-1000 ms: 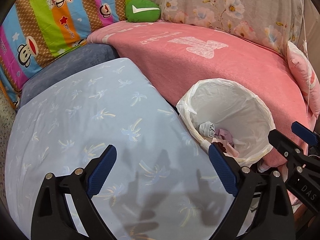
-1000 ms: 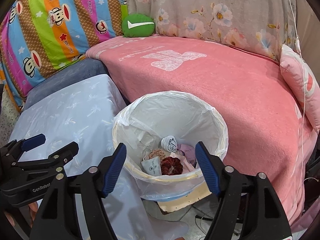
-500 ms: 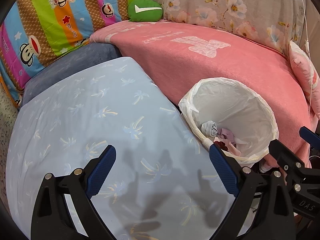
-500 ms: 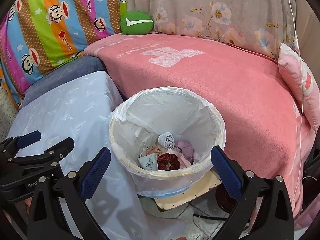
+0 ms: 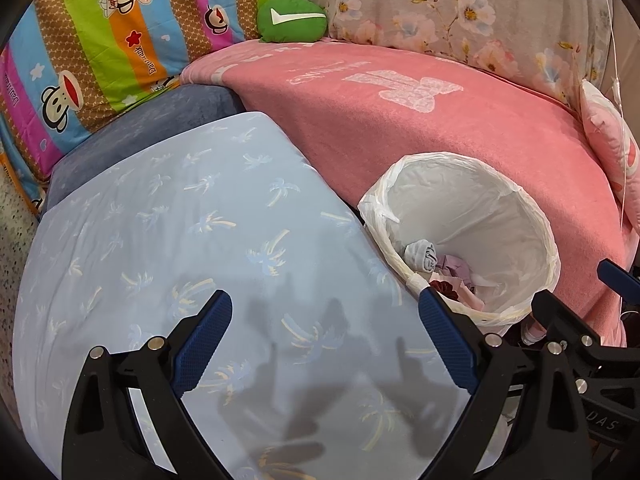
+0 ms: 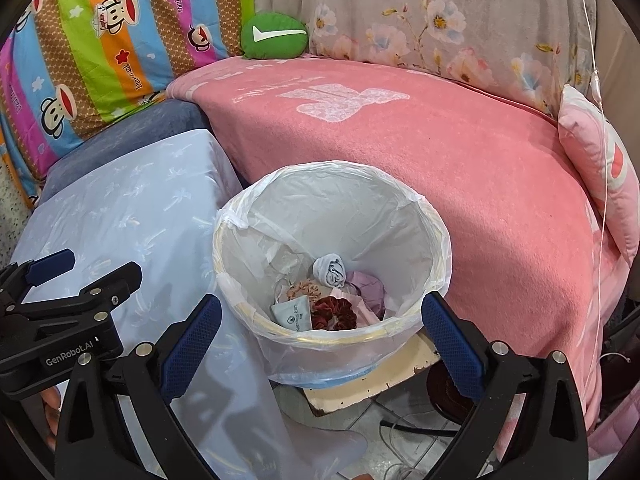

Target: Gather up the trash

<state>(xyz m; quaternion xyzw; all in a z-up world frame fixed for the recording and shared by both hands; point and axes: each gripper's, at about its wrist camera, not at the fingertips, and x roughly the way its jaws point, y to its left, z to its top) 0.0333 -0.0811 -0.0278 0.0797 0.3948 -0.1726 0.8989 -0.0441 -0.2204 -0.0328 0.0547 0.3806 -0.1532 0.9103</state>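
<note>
Inside the bin (image 6: 334,336), half-hidden scraps blur together; both fingers (image 6: 192,344) (image 5: 202,344) gape wide, holding nothing.

a white-lined waste bin (image 6: 436,240) sits at the centre, seen from above. inside it lie a rolled pale blue cloth (image 6: 330,270), a lilac scrunchie (image 6: 370,286), a dark red scrunchie (image 6: 334,312), a peach scrunchie (image 6: 306,290) and a folded face mask (image 6: 294,314). the right gripper (image 6: 320,332) hangs over the bin's near rim, its blue-padded jaws spread wide with nothing between them. the left gripper (image 6: 76,276) is left of the bin, over a pale blue palm-print sheet (image 6: 132,200). behind and right of the bin spreads a pink blanket (image 6: 460,148). a green cushion (image 6: 274,36) lies far behind the bin.
</note>
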